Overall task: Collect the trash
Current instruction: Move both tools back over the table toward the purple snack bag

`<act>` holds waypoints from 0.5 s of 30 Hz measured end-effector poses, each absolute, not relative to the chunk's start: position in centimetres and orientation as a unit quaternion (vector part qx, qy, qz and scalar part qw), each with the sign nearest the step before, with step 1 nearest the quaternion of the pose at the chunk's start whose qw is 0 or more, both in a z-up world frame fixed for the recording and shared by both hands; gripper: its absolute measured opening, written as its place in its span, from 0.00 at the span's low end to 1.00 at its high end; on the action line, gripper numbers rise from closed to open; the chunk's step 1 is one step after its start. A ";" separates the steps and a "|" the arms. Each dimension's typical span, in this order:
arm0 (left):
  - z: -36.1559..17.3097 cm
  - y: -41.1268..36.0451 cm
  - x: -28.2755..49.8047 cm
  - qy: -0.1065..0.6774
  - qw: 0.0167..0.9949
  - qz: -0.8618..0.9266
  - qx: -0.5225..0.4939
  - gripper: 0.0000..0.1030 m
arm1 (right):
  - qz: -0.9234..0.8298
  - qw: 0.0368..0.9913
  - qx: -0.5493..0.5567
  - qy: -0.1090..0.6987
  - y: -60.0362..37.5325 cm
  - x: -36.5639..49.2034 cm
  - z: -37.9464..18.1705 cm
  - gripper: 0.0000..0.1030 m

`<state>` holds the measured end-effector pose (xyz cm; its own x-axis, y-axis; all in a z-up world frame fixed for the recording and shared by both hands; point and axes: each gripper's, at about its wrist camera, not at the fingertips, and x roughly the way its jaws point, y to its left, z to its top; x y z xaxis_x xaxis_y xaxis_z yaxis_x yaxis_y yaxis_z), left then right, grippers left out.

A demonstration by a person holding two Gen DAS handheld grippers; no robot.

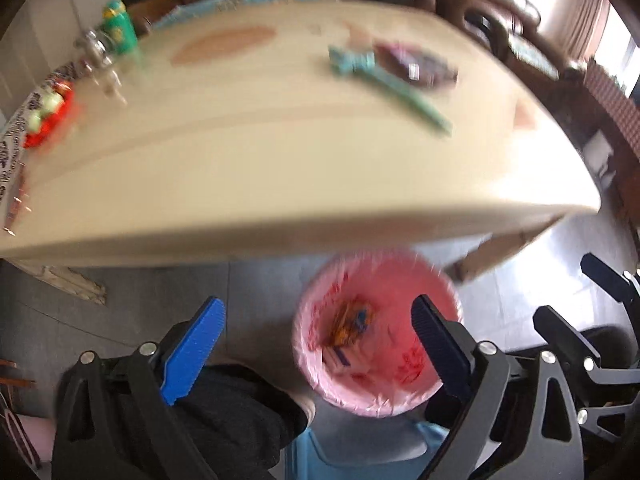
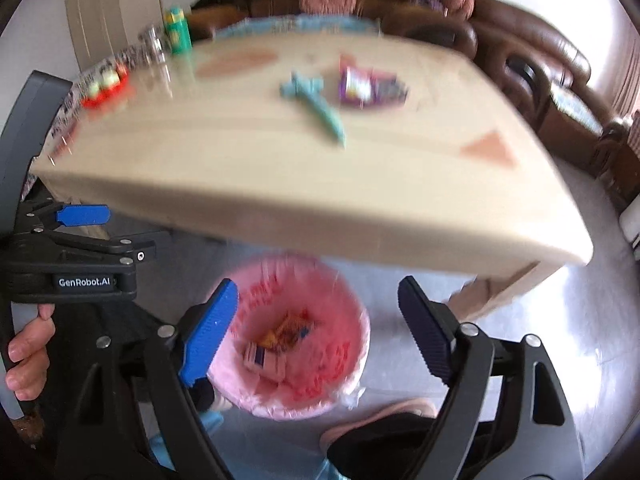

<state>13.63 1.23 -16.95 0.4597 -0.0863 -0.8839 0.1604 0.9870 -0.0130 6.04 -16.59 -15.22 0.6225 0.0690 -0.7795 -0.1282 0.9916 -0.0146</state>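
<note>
Blurring hides the bin [image 1: 376, 336] wrappers' print.

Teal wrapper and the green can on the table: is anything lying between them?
No. Bare tabletop lies between the teal wrapper and green can; clearest in the right wrist view.

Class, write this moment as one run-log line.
left gripper: open, empty | right gripper: open, empty | pink-lined round bin: wrappers inside | beige table: teal wrapper, purple packet left
</note>
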 end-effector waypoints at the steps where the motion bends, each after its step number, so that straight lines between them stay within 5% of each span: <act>1: -15.6 1.4 13.4 0.502 0.862 -0.067 0.033 0.91 | 0.056 0.904 -0.036 0.422 -16.5 5.9 -14.4 0.78; 15: -4.3 1.0 11.4 0.422 0.904 -0.057 0.020 0.93 | 0.059 0.947 -0.037 0.313 -17.9 4.4 -3.1 0.87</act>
